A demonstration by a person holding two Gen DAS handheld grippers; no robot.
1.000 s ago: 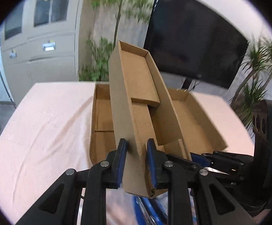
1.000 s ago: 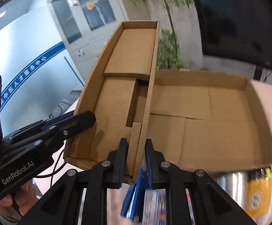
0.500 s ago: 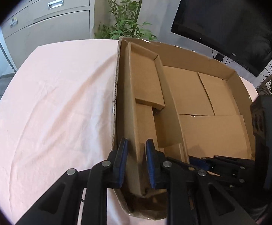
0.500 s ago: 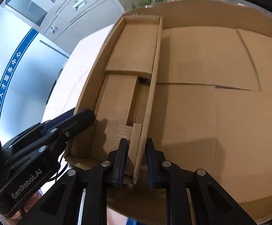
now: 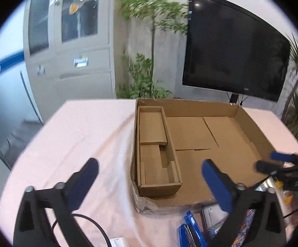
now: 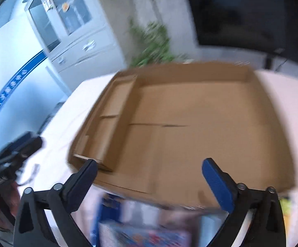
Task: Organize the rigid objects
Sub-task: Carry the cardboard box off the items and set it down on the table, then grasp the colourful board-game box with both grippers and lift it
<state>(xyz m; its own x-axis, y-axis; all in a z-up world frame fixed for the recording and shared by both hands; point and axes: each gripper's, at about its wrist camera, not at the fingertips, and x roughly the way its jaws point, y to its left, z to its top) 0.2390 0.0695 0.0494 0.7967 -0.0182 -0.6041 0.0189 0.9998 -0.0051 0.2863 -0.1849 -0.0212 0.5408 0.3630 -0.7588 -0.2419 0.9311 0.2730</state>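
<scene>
L gripper (image 5: 149, 173) jaws wide apart above narrow tray (image 5: 157, 150) inside big box (image 5: 241, 135).

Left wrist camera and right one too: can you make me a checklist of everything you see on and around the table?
Surface: table under a pale pink cloth, wrinkled.
Job's things: big cardboard tray on the cloth; narrow cardboard insert lying flat inside, against its left wall.
Clutter: blue items and colourful packs at the near edge, too blurred to name.
Grippers: left tool open, holding nothing; right tool open, holding nothing.
Cables: black cable beside the left tool.
Surroundings: grey cabinet, plants, dark screen.
</scene>
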